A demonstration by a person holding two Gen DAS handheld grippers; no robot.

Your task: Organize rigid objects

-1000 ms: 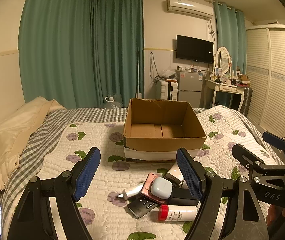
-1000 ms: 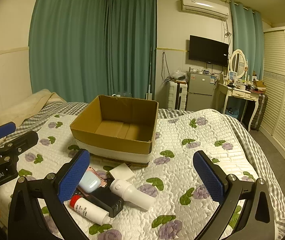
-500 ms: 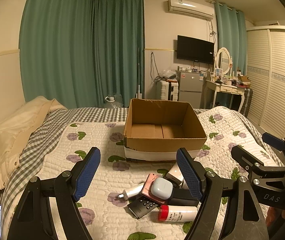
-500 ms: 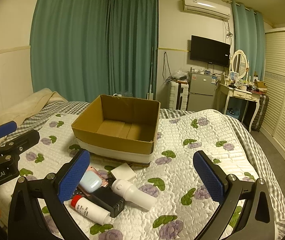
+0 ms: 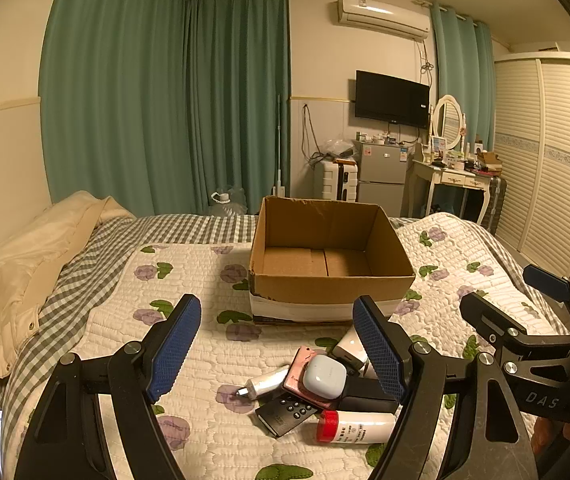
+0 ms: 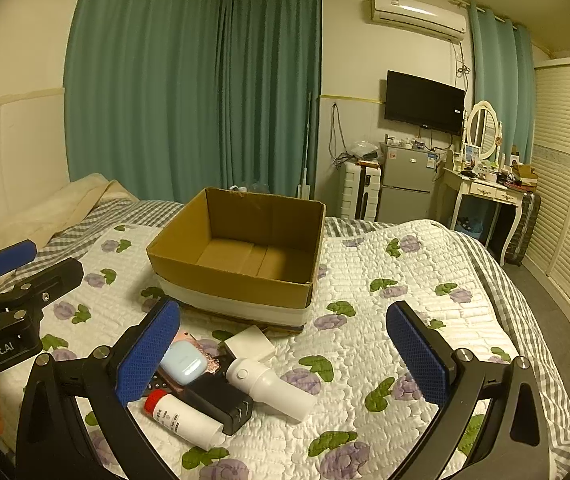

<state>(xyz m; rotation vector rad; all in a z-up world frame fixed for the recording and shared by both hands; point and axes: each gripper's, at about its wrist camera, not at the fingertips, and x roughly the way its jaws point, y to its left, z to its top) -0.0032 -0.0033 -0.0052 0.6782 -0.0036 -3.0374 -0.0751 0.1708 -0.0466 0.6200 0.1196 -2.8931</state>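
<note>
An open, empty cardboard box (image 5: 331, 252) (image 6: 241, 248) stands on the quilted bed. In front of it lies a pile of small items: a light blue earbud case (image 5: 324, 374) (image 6: 183, 361), a pink case (image 5: 299, 372), a black remote (image 5: 287, 414), a white bottle with a red cap (image 5: 355, 426) (image 6: 181, 416), a black charger (image 6: 221, 400), a white cylinder (image 6: 271, 386) and a white square box (image 6: 249, 343). My left gripper (image 5: 277, 348) is open and empty above the pile. My right gripper (image 6: 283, 354) is open and empty, to the pile's right.
A cream duvet (image 5: 17, 276) lies on the bed's left side. Green curtains, a small fridge (image 5: 381, 178), a dressing table (image 5: 451, 178) and a louvred wardrobe (image 5: 545, 160) stand beyond the bed. The bed's edge drops to the floor at right (image 6: 545, 312).
</note>
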